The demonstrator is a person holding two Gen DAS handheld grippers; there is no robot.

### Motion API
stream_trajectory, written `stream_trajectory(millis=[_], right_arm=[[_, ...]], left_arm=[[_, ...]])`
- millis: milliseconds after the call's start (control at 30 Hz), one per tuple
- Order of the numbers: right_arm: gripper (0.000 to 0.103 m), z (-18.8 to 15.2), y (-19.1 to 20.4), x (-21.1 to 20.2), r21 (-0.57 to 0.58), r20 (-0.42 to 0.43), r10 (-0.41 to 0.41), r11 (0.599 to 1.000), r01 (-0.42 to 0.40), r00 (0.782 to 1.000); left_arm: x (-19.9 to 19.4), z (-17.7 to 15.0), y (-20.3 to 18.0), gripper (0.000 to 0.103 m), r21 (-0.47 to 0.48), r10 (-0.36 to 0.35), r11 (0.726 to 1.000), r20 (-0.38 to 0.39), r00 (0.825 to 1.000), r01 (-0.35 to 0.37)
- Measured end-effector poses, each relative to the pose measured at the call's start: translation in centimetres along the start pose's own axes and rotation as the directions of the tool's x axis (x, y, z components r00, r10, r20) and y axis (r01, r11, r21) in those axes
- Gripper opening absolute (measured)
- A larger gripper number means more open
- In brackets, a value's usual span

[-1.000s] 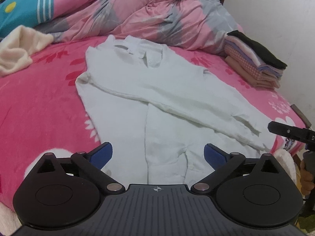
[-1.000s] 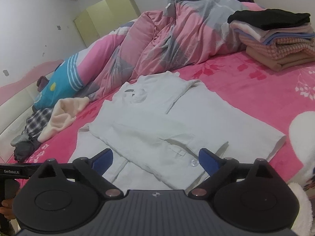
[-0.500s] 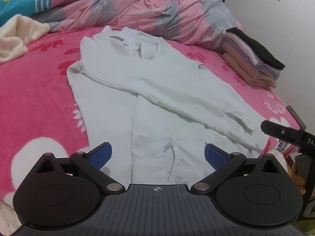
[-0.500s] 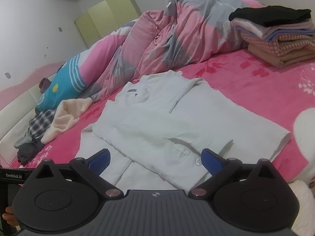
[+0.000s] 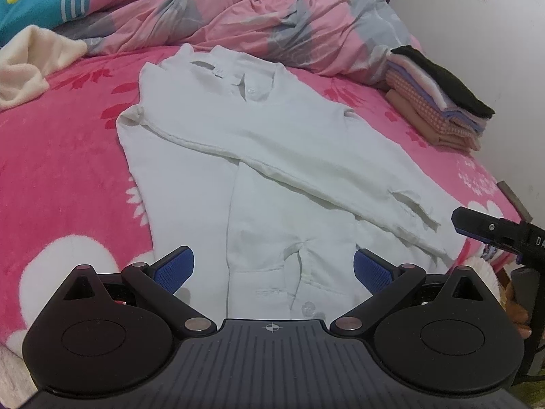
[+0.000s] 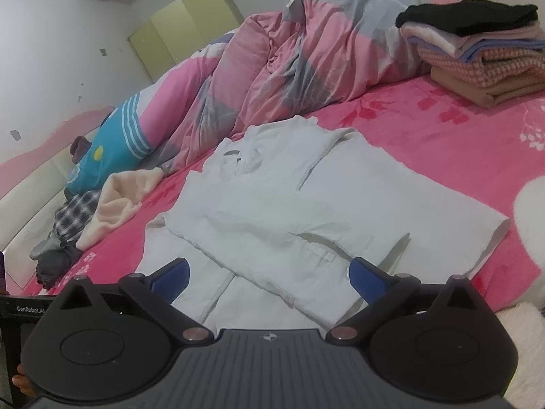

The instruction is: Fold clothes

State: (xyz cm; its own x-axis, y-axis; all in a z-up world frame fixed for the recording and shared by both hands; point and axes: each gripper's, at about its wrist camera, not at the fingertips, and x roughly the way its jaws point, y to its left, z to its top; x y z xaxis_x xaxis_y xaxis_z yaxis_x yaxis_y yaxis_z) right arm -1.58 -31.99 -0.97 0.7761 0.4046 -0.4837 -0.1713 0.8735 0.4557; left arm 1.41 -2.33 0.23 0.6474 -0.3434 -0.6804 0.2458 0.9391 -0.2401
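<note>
A: What is nearest the shirt?
B: Both tools. The left tool (image 5: 272,269) hangs over the hem of the white shirt (image 5: 272,156), its blue pads spread wide with nothing between them. The right tool (image 6: 269,276) hangs over the shirt's folded sleeve end, also spread wide and holding nothing.
A: And the shirt itself?
B: It lies flat on the pink bed (image 5: 61,177), collar away from the tools, one sleeve folded across the front.
A: What lies past the shirt?
B: A cream cloth (image 6: 119,204) off its left shoulder, a stack of folded clothes (image 6: 477,58) with a black piece on top off its right, and behind the collar a crumpled pink and grey quilt (image 6: 306,51).
</note>
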Motion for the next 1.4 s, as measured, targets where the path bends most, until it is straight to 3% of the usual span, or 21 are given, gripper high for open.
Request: stream_trajectory(millis=[333, 633, 867, 1000, 1133, 1167, 1300, 1400], right_arm=[[0.103, 0.1, -0.4, -0.2, 0.046, 0.008, -0.028, 0.999, 0.028, 1.000], [0.103, 0.0, 0.4, 0.2, 0.017, 0.016, -0.216, 0.976, 0.216, 0.976], [0.103, -0.1, 1.3, 0.5, -0.076, 0.060, -0.303, 0.949, 0.307, 0.951], [0.103, -0.1, 1.9, 0.7, -0.139, 0.076, -0.403, 0.901, 0.410, 0.912], [0.103, -0.3, 3.9, 1.1, -0.266, 0.149, -0.549, 0.779, 0.568, 0.823], [0.103, -0.4, 4.3, 1.3, -0.293, 0.159, -0.562, 0.758, 0.583, 0.811], [0.103, -0.6, 5.5, 1.6, -0.366, 0.194, -0.581, 0.705, 0.608, 0.790], [0.103, -0.5, 5.9, 1.6, -0.379, 0.197, -0.570, 0.706, 0.598, 0.798]], left_arm=[[0.1, -0.1, -0.1, 0.101, -0.002, 0.017, 1.000, -0.010, 1.000, -0.017], [0.1, -0.2, -0.3, 0.101, 0.018, 0.014, 1.000, -0.008, 1.000, -0.014], [0.2, -0.2, -0.4, 0.102, 0.016, 0.016, 1.000, -0.005, 1.000, -0.016], [0.2, -0.2, -0.4, 0.102, 0.016, 0.015, 1.000, -0.008, 1.000, -0.015], [0.3, -0.2, -0.2, 0.102, 0.016, 0.012, 1.000, -0.006, 1.000, -0.012], [0.3, -0.2, -0.1, 0.102, 0.015, 0.010, 1.000, -0.007, 1.000, -0.010], [0.3, -0.2, 0.0, 0.102, 0.012, 0.007, 1.000, -0.008, 1.000, -0.007], [0.3, -0.2, 0.1, 0.102, 0.011, 0.009, 1.000, -0.007, 1.000, -0.009]])
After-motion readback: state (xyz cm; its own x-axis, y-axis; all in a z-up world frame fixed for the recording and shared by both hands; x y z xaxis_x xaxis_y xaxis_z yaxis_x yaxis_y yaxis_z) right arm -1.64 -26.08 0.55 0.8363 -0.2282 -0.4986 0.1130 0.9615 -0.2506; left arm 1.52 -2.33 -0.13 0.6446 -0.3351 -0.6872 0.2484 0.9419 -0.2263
